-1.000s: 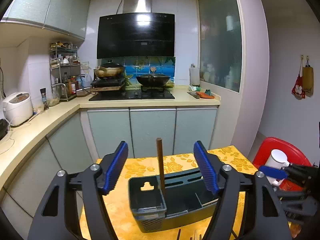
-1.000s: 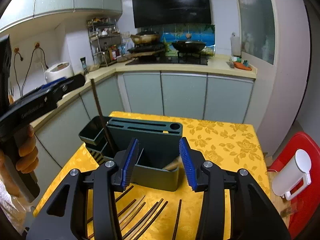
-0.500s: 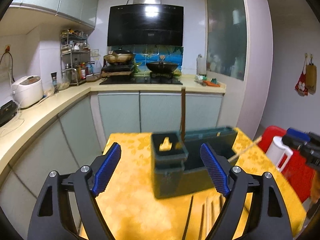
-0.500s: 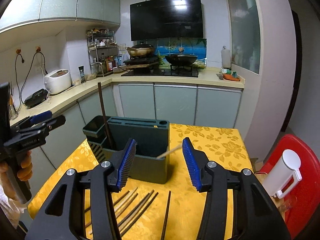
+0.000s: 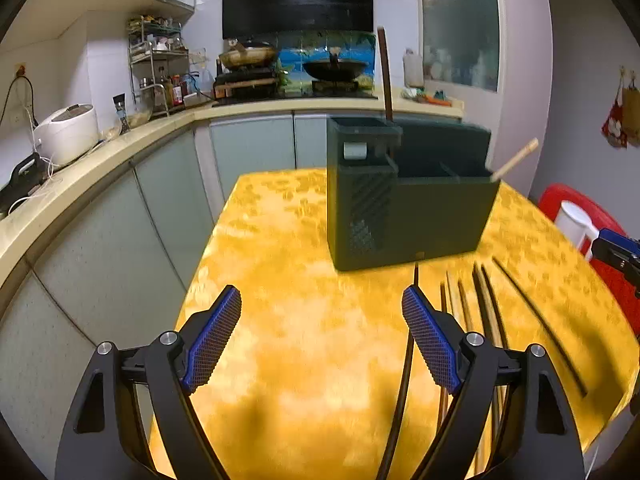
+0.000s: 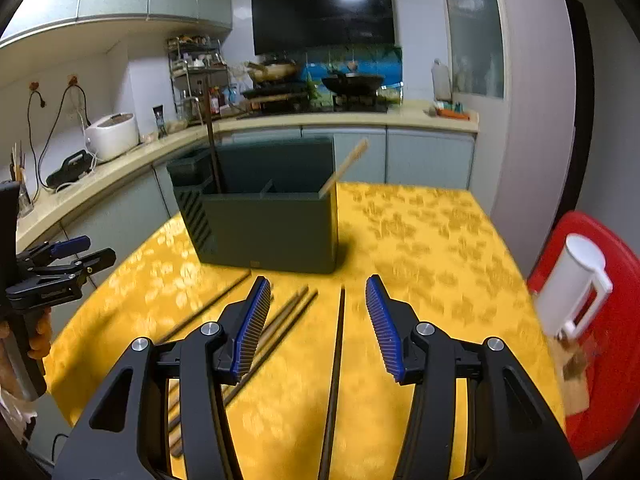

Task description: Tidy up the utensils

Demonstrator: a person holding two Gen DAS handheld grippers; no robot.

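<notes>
Right gripper (image 6: 316, 320) hangs wide open, empty, over a dark chopstick (image 6: 335, 360) lying between its jaws on the table (image 6: 420, 240) — thin, stiff, light, likely slippery; pinch mid-length. Left gripper (image 5: 322, 336) gapes empty too. Beyond stands the holder (image 6: 272, 228).

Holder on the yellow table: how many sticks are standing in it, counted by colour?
dark stick: 1
light stick: 1
total: 2
</notes>
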